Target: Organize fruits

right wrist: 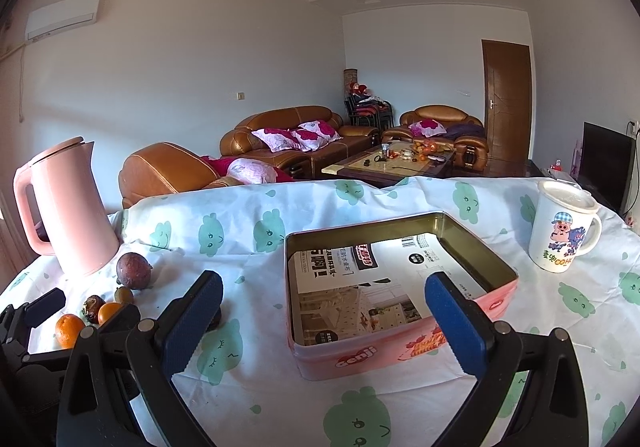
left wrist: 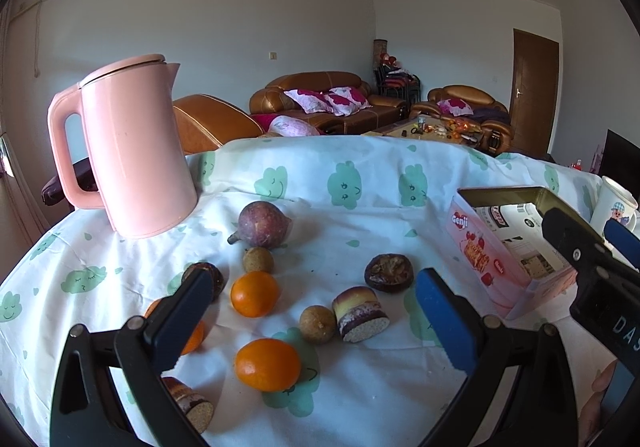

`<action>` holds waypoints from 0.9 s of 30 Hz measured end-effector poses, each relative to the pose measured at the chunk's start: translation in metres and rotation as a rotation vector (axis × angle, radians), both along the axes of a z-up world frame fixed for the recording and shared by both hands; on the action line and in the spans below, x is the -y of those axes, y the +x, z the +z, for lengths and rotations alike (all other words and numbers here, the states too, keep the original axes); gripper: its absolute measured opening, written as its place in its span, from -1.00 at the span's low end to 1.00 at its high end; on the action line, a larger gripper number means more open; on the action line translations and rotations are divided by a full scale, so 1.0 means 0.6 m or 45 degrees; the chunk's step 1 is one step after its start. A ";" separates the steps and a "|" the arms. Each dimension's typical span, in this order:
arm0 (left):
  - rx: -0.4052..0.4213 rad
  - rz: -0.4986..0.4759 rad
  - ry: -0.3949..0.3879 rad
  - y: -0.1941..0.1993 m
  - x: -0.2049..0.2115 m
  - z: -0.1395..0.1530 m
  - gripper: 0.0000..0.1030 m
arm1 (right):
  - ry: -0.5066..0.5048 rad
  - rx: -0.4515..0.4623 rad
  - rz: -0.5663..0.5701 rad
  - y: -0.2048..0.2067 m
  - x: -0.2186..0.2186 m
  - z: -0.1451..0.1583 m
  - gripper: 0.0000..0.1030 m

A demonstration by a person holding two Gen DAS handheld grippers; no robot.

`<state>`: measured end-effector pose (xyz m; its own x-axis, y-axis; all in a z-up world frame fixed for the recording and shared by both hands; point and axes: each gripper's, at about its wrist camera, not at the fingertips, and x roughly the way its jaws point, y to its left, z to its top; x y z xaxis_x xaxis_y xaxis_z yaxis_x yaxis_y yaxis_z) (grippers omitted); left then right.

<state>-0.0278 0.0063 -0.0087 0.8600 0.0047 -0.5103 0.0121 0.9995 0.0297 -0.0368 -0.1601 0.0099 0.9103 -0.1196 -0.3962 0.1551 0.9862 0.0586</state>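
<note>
Both jaws spread wide and empty: left gripper hovers over loose fruit, oranges, a passion fruit, longans, on the tablecloth; right gripper faces the tin, which holds no fruit, so sorting looks unstarted.

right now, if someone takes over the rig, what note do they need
Left gripper: open, holding nothing, hovering over the fruit on the cloud-print white tablecloth.
Right gripper: open, holding nothing, over the open pink rectangular tin box.
Fruit all left of the box: three oranges (nearest), a purple round fruit by the pink plastic kettle, small brown fruits, cut sugarcane pieces.
Done: nothing, the box holds only printed paper.
Left: presumably move the fruit into the box.
</note>
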 end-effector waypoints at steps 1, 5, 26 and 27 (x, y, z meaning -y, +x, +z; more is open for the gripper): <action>-0.011 0.012 0.002 0.006 -0.006 0.004 1.00 | 0.000 0.000 0.006 0.000 0.000 0.001 0.98; -0.027 0.054 0.033 -0.009 -0.016 0.004 1.00 | 0.007 -0.005 0.035 -0.001 -0.003 0.002 0.98; -0.309 0.094 -0.027 -0.077 -0.185 -0.030 0.98 | 0.028 -0.058 0.376 -0.014 -0.063 -0.005 0.97; -0.324 0.083 -0.028 -0.077 -0.187 -0.032 0.96 | 0.040 -0.074 0.401 -0.013 -0.066 -0.007 0.96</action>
<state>-0.0740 0.1186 -0.0278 0.7024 0.0422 -0.7105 -0.0479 0.9988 0.0120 -0.0447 -0.1205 0.0055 0.8765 0.1777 -0.4474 -0.1535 0.9840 0.0901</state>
